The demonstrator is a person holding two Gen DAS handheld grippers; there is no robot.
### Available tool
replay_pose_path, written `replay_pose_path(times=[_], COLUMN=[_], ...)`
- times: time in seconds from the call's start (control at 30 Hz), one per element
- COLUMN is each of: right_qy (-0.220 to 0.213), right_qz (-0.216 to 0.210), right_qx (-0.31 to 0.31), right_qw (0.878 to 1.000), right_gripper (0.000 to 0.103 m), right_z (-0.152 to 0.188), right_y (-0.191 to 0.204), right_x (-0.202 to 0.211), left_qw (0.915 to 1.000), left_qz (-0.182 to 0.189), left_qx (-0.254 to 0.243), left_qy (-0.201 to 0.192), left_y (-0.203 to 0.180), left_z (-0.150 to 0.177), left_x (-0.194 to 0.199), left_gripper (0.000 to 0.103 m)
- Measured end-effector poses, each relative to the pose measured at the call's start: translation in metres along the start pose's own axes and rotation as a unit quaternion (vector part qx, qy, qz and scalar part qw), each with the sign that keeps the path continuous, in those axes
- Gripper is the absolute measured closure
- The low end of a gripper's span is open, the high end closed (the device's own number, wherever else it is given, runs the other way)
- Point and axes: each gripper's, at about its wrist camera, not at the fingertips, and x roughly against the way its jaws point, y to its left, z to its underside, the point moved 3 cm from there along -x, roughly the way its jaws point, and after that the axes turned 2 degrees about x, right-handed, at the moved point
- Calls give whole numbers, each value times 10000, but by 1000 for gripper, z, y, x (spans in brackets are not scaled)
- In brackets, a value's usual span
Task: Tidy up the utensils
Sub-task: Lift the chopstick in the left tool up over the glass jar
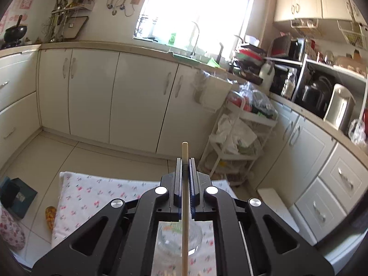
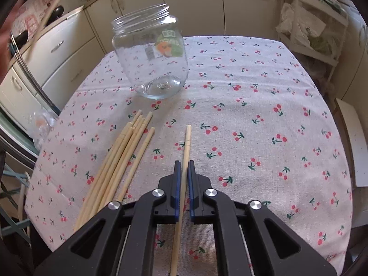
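In the left wrist view my left gripper (image 1: 185, 159) is shut on a wooden chopstick (image 1: 185, 151), held high above the table; its tip pokes out past the fingertips. Below it, between the gripper's arms, shows the clear glass jar (image 1: 179, 237). In the right wrist view that jar (image 2: 151, 57) stands upright and empty on the cherry-print tablecloth (image 2: 253, 115). My right gripper (image 2: 184, 162) is shut on another chopstick (image 2: 187, 142), low over the cloth. Several loose chopsticks (image 2: 119, 161) lie in a bundle to its left. The left-held chopstick (image 2: 55, 2) appears blurred at the top left.
A white rolling cart (image 1: 241, 138) full of bags stands beyond the table's far right corner. Cream cabinets (image 1: 92, 92) line the walls. A blue box (image 1: 18, 197) sits on the floor at the left. A white board (image 2: 354, 142) lies off the table's right edge.
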Motion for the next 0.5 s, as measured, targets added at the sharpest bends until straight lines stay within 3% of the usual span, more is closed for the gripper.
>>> replay_pose_path(times=[0.13, 0.5], right_qy=[-21, -103], right_qz=[46, -488], right_qx=[128, -467], right_qw=[9999, 9977], right_gripper=[97, 97], right_z=[1, 0], right_y=[1, -15], right_x=[0, -1], left_qw=[9997, 9957], left_qz=[-41, -343], left_qx=[159, 304], left_qy=[-195, -806], left_y=[2, 14], left_z=[-8, -23], left_x=[-21, -56], left_gripper=[98, 98])
